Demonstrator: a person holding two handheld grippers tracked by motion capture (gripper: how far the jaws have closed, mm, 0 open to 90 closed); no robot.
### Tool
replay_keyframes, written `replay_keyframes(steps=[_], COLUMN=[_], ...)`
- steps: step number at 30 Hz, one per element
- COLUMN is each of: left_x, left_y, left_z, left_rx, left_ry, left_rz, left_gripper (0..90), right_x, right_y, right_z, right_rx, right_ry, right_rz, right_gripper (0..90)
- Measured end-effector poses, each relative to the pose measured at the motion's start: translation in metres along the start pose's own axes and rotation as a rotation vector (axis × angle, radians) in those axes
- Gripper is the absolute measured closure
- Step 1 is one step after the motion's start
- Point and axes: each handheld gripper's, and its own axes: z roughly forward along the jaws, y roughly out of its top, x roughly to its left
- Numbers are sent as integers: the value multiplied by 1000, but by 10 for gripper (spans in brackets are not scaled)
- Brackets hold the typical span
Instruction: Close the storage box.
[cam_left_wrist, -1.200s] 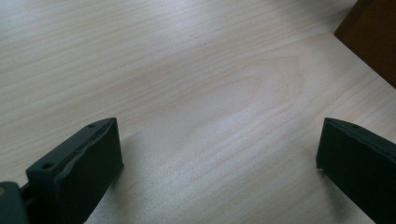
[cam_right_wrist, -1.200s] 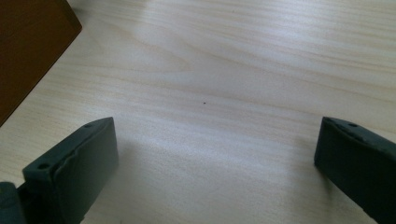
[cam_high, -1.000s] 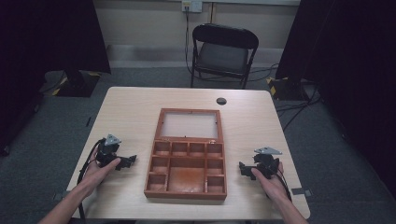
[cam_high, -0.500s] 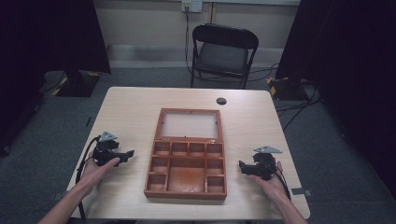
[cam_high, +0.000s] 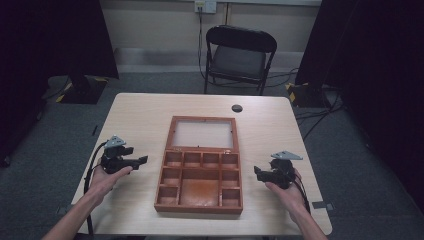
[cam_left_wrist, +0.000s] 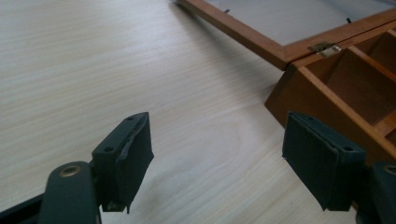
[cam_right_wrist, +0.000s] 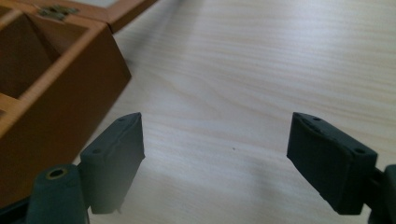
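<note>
Little has moved: both tongs, left and right, hover wide open, empty, flanking the wooden box.

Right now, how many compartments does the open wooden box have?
9, all open to the high view. Wooden box: four small along the back row by the hinges, two small down the left side, two small down the right side, one large in the front middle. Lid lies flat behind.

Pale wooden table, one; wooden box at centre, lid laid flat open toward the far edge, compartments bare; small black disc near the far edge; left gripper left of the box, right gripper right of it, each hand-held; black folding chair beyond
</note>
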Motion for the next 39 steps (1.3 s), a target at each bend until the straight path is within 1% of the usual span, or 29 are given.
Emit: replay_keyframes(steps=[1, 2, 3, 5, 6, 9, 10, 11, 12, 13, 14, 17, 18, 19, 20, 21, 22, 23, 24, 25, 27, 28, 31, 32, 33, 34, 35, 36, 39], left_x=[0, -2, -3, -6, -5, -4, -4, -4, -4, -4, -4, -6, -7, -7, -8, -8, -10, -10, -13, -13, -15, -16, -17, -17, -17, -18, -18, -18, -18], left_y=[0, 4, 7, 12, 14, 19, 22, 24, 24, 26, 33, 39, 46, 46, 53, 53, 61, 61, 70, 70, 81, 83, 85, 84, 84, 81, 81, 79, 73], left_z=[0, 1, 1, 1, 3, 5, 4, 5, 5, 6, 9, 11, 14, 14, 19, 19, 23, 23, 28, 28, 35, 38, 44, 51, 51, 60, 60, 63, 71], left_rx=[0, 24, 24, -19, 7, 32, -2, -13, -13, -3, 40, 21, 23, 23, 24, 24, 32, 32, 31, 31, 36, 21, 0, 21, 21, 57, 57, 64, 59], left_ry=[0, -7, 0, 5, -16, -22, -10, -9, -9, -17, -29, -21, -21, -21, -16, -16, -28, -28, -34, -34, -44, -44, -51, -50, -50, -51, -51, -63, -80], left_rz=[0, 19, 30, 22, 27, 26, 12, 7, 7, -1, -7, -7, -4, -4, -5, -5, 2, 2, 6, 6, 19, 11, -8, -8, -8, -25, -25, -33, -47], left_gripper=[239, 239, 238, 252, 250, 235, 240, 246, 247, 247, 246, 249, 254, 256, 259, 259, 259, 259, 258, 258, 252, 245, 236, 236, 236, 235, 235, 235, 235], right_x=[0, 1, 2, 4, 5, 7, 8, 8, 9, 9, 11, 14, 18, 18, 22, 22, 26, 26, 28, 28, 31, 31, 30, 28, 28, 27, 27, 28, 29], right_y=[0, 2, 3, 9, 11, 20, 23, 27, 30, 30, 38, 46, 55, 55, 64, 64, 73, 73, 82, 82, 96, 100, 106, 109, 109, 107, 107, 103, 100], right_z=[0, -1, -3, -5, -5, -4, -3, -3, -2, -2, 2, 6, 11, 11, 16, 16, 22, 22, 28, 28, 37, 40, 47, 53, 53, 61, 61, 69, 75], right_rx=[0, -8, -18, -29, -30, -41, -47, -44, -56, -56, -64, -71, -58, -58, -53, -53, -42, -42, -29, -29, 11, 19, 28, 22, 22, 28, 28, 67, 87], right_ry=[0, 3, 7, 21, 23, 25, 34, 47, 71, 71, 106, 122, 121, 121, 135, 135, 135, 135, 161, 161, 169, 168, 174, 189, 189, 191, 191, 196, 204], right_rz=[0, -2, -1, -6, -4, -13, -13, -8, -15, -15, -37, -44, -44, -44, -46, -46, -55, -55, -39, -39, -31, -30, -14, 1, 1, 25, 25, 26, 32], right_gripper=[183, 182, 182, 181, 181, 184, 187, 180, 172, 172, 170, 161, 159, 159, 159, 159, 159, 159, 169, 169, 165, 164, 159, 160, 160, 159, 159, 159, 161])
